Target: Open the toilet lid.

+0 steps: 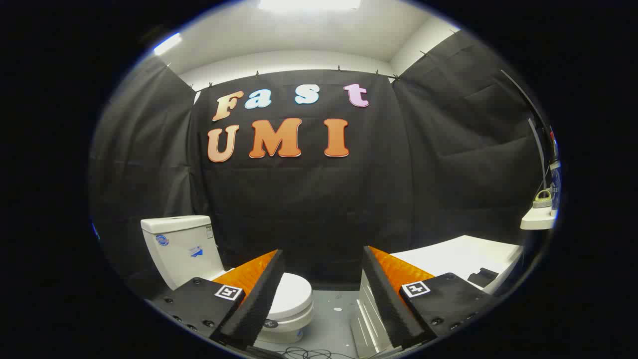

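- You are holding the gripper (319,279) with its fingers spread wide apart, gripping nothing.
- The toilet (286,306) is sitting on the grey floor (331,319) ahead, partly behind your left finger, well apart from the tips.
- Its lid (294,294) is lying closed, flat on the bowl.
- The tank (182,247) is standing upright against the black cloth wall (309,199).
- A white cabinet (448,259) is standing behind your right finger.

The grey floor (331,319) carries the white toilet (286,304), whose lid (294,294) lies shut and whose cistern (182,247) rises behind the bowl. Beside the toilet stands a white cabinet (369,319), and a dark cable (309,353) coils on the floor before it.
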Demonstrator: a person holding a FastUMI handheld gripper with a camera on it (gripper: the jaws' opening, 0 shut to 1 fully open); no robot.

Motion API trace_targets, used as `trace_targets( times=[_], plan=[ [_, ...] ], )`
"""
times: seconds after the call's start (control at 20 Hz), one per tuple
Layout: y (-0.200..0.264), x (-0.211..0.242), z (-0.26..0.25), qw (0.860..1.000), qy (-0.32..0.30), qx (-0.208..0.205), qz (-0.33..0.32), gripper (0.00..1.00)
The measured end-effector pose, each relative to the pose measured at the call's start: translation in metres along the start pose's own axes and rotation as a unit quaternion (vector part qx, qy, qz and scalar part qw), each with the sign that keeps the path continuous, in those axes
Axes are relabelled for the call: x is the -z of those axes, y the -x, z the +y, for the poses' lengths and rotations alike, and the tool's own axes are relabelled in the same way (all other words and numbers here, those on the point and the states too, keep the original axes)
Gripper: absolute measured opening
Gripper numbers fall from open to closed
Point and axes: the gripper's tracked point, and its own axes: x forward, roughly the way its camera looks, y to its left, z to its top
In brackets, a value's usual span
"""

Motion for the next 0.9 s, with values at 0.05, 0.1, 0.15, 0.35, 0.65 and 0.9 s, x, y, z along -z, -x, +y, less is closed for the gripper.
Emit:
trace_targets(
  times=[0.05,0.1,0.15,0.35,0.65,0.9],
  plan=[
    [0.0,-0.001,0.0,1.0,0.002,0.001,-0.001,1.0],
    [0.0,-0.001,0.0,1.0,0.003,0.001,-0.002,1.0],
    [-0.001,0.001,0.0,1.0,0.004,0.0,-0.001,1.0],
    [-0.001,0.002,0.002,1.0,0.005,-0.001,0.003,1.0],
    [0.0,0.004,0.004,1.0,0.01,-0.003,0.004,1.0],
    [-0.001,0.007,0.017,1.0,-0.006,-0.018,0.016,1.0]
  ],
)
